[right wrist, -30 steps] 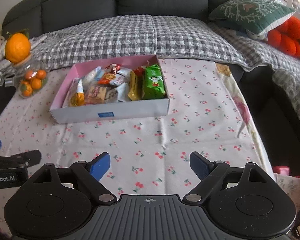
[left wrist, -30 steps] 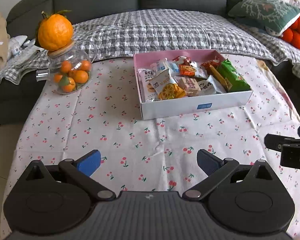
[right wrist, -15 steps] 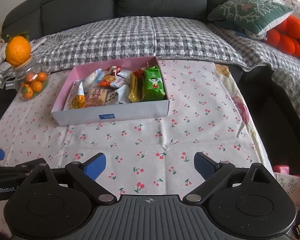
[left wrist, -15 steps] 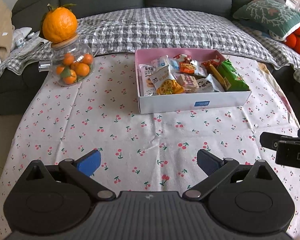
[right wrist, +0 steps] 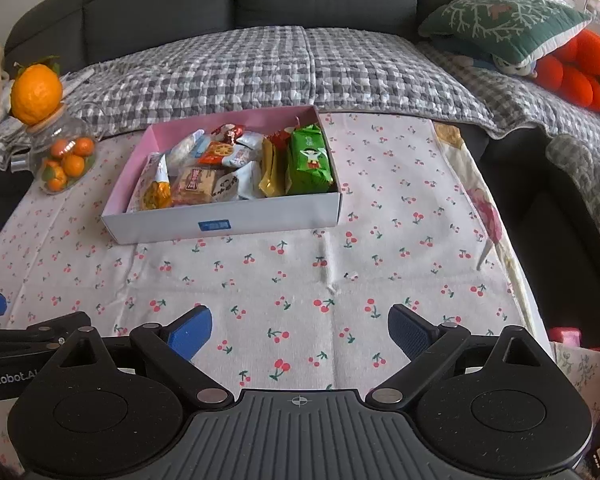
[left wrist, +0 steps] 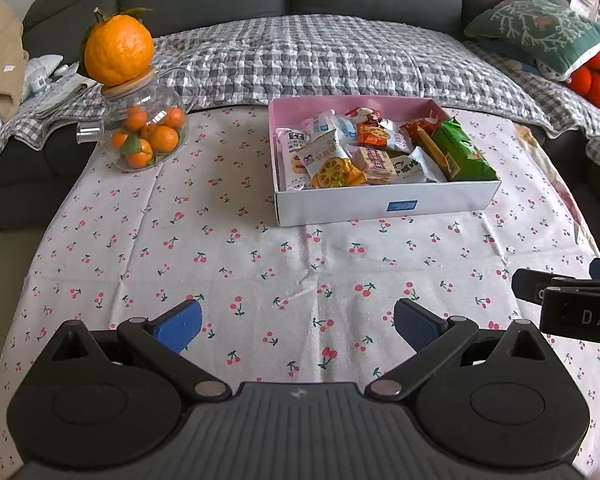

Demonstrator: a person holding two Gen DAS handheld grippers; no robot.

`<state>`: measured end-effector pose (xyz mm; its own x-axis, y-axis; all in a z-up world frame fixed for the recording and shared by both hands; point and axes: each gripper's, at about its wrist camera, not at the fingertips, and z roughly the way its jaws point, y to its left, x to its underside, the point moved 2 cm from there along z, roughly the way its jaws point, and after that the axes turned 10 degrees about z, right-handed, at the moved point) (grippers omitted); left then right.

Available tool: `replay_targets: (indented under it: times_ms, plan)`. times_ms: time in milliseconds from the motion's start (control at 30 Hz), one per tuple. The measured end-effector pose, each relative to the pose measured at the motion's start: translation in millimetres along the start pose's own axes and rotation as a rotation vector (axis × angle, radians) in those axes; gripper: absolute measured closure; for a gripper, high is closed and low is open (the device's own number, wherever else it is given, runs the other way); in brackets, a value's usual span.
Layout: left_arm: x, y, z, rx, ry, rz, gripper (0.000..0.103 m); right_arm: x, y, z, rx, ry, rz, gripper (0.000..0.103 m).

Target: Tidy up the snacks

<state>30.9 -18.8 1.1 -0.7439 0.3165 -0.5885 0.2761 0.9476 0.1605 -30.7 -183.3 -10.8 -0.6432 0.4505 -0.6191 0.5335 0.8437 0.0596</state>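
Observation:
A white box with a pink inside (left wrist: 384, 204) (right wrist: 224, 222) stands at the far side of the cherry-print tablecloth (left wrist: 260, 256). Several wrapped snacks fill it, among them a green packet (left wrist: 462, 156) (right wrist: 309, 160) at its right end and a yellow-orange packet (left wrist: 332, 166) (right wrist: 156, 194) near its left end. My left gripper (left wrist: 298, 326) hovers open over bare cloth in front of the box, with nothing between its blue pads. My right gripper (right wrist: 300, 330) is open too, with nothing between its pads, a little to the right of the left one.
A glass jar of small oranges (left wrist: 146, 136) (right wrist: 62, 160) with a big orange (left wrist: 118, 50) on its lid stands at the table's far left. Behind the table is a dark sofa with a checked blanket (left wrist: 320, 60). A green cushion (right wrist: 500, 24) lies at the right. The table's right edge (right wrist: 512, 256) drops off.
The right gripper's jaws have spread slightly wider. In the left view the scene has shifted a little, box and jar sitting lower than before. Nothing on the table has moved.

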Motion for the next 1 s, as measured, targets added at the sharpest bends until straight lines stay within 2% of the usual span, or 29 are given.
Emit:
replay_targets:
  times_ms: [1000]
  plan:
    - [1.0, -3.6, -0.4, 0.013, 0.003, 0.014, 0.001, 2.8, 1.1, 7.7, 0.0, 0.026, 0.0, 0.006]
